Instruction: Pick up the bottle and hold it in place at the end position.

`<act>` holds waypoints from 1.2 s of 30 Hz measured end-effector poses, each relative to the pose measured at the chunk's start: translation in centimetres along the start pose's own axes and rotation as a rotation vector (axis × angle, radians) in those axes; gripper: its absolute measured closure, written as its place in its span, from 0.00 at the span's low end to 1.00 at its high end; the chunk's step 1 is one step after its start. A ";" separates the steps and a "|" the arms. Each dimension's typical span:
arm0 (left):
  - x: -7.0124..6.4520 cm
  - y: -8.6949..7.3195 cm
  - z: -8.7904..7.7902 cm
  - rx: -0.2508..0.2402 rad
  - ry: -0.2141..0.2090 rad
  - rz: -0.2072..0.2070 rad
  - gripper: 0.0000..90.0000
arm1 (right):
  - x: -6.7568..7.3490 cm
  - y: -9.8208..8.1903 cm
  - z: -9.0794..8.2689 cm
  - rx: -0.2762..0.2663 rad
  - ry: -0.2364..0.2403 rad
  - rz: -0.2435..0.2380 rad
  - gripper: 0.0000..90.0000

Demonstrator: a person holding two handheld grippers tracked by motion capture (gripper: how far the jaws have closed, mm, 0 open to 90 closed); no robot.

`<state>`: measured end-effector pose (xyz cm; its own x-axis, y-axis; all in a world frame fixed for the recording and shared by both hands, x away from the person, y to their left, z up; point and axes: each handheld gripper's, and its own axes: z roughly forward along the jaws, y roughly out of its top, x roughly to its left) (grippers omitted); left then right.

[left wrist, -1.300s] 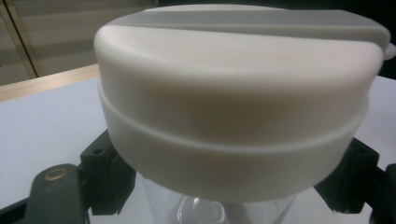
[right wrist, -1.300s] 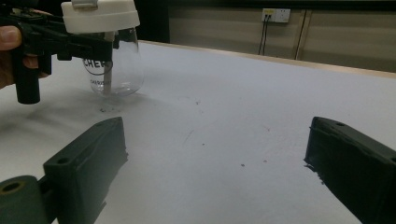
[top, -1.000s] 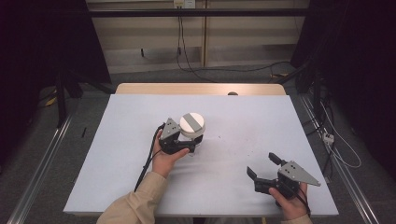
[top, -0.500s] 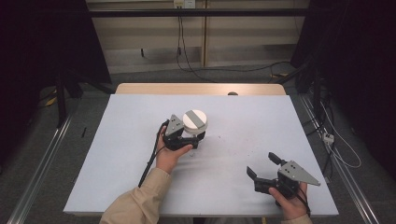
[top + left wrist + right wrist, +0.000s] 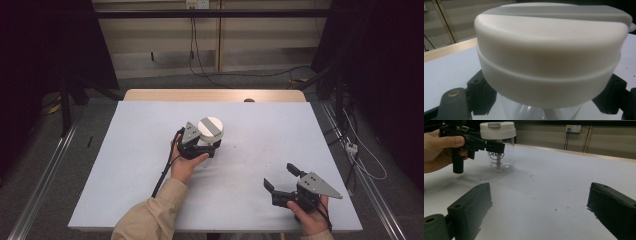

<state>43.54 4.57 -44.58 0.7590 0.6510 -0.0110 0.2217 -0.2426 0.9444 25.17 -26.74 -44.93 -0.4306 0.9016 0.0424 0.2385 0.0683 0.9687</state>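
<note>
A clear jar (image 5: pixel 210 127) with a white lid and a grey strip across the top stands left of the middle of the white table (image 5: pixel 280 125). My left gripper (image 5: pixel 212 145) is shut on the jar's neck just under the lid. In the left gripper view the lid (image 5: pixel 549 57) looms large, with the black jaws at both sides beneath it. The right gripper view has the jar (image 5: pixel 500 157) at the upper left, upright, its base at the table surface. My right gripper (image 5: pixel 280 176) rests open near the front right edge with nothing between its jaws.
A strip of wooden tabletop (image 5: pixel 215 95) runs along the far edge, with a small dark object (image 5: pixel 248 100) on it. The left gripper's cable (image 5: pixel 165 170) trails back beside the sleeve. Dark floor, rails and cables surround the table.
The left hand and the jar have shifted slightly to the right and away from me. The right gripper has stayed where it was.
</note>
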 end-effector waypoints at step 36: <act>0.1 -0.7 1.5 -0.003 0.039 -0.012 0.20 | 0.2 0.1 0.5 0.027 0.002 -0.020 0.05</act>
<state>44.34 3.73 -45.71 0.7320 0.6812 -0.0101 0.2291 -0.2322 0.9453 25.49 -26.31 -44.98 -0.4373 0.8990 0.0236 0.2536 0.0981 0.9623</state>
